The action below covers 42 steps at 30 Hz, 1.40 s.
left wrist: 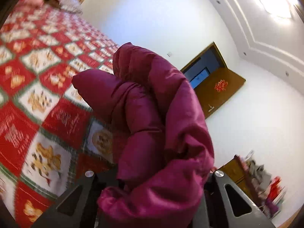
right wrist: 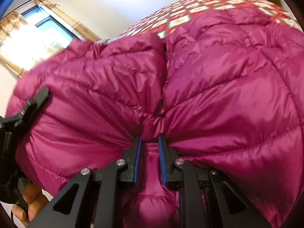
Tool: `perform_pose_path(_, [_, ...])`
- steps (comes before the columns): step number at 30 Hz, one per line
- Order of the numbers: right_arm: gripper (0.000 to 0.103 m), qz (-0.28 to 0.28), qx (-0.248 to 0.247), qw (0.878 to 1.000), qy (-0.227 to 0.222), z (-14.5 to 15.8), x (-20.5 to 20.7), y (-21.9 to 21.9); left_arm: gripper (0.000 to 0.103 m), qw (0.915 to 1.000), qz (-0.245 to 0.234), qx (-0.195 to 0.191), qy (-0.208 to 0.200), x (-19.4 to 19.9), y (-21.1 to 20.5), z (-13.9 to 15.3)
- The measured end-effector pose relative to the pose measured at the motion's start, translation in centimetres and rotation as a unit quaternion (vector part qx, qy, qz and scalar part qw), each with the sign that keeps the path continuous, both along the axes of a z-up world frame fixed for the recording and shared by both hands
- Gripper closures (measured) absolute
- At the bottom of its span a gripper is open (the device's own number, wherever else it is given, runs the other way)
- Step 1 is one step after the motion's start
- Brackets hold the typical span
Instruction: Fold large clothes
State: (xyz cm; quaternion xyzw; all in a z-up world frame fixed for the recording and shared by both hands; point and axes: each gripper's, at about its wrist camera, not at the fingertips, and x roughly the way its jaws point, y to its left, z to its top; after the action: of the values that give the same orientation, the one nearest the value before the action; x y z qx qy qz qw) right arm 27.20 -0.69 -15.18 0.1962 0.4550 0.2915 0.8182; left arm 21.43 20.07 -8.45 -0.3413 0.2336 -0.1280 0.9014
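Observation:
A magenta quilted down jacket fills the right wrist view and drapes over the bed. My right gripper is shut on a pinched fold of the jacket between its blue pads. In the left wrist view a bunched part of the jacket sits between my left gripper's fingers and hides their tips; the left gripper is shut on it and holds it up above the bed. The left gripper also shows at the left edge of the right wrist view, held by a hand.
The bed has a red, white and green patchwork quilt. A pillow lies at its far end. A brown door and a cluttered shelf stand by the white wall. A curtained window shows in the right wrist view.

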Motion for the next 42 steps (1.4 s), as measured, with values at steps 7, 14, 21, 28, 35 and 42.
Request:
perform_pose_path(7, [0.085,0.021,0.054,0.998,0.03,-0.6,1.6,-1.7,0.085,0.9919,-0.068,0.104,-0.026,0.3,-5.1,1.9])
perform_pose_path(14, [0.086,0.025,0.068,0.997,0.034,0.5,2.5,-7.5,0.085,0.9701,-0.136,0.196,-0.045,0.7,-10.3,2.2])
perform_pose_path(21, [0.083,-0.052,0.065,0.996,-0.007,2.2,1.9,-17.6,0.085,0.9499,-0.196,0.243,-0.017,1.9,-16.0,-0.5])
perform_pose_path(28, [0.083,-0.135,0.077,0.988,-0.005,1.1,2.6,-26.6,0.085,0.9248,-0.233,0.301,0.006,1.9,-21.1,-3.8])
perform_pose_path(35, [0.061,-0.169,0.047,0.984,-0.027,1.7,1.7,-29.5,0.084,0.899,-0.234,0.37,-0.005,1.5,-24.5,-6.1])
perform_pose_path(42, [0.015,-0.17,0.058,0.982,-0.058,3.5,-0.6,-30.5,0.084,0.8962,-0.231,0.379,-0.005,1.4,-24.5,-6.7])
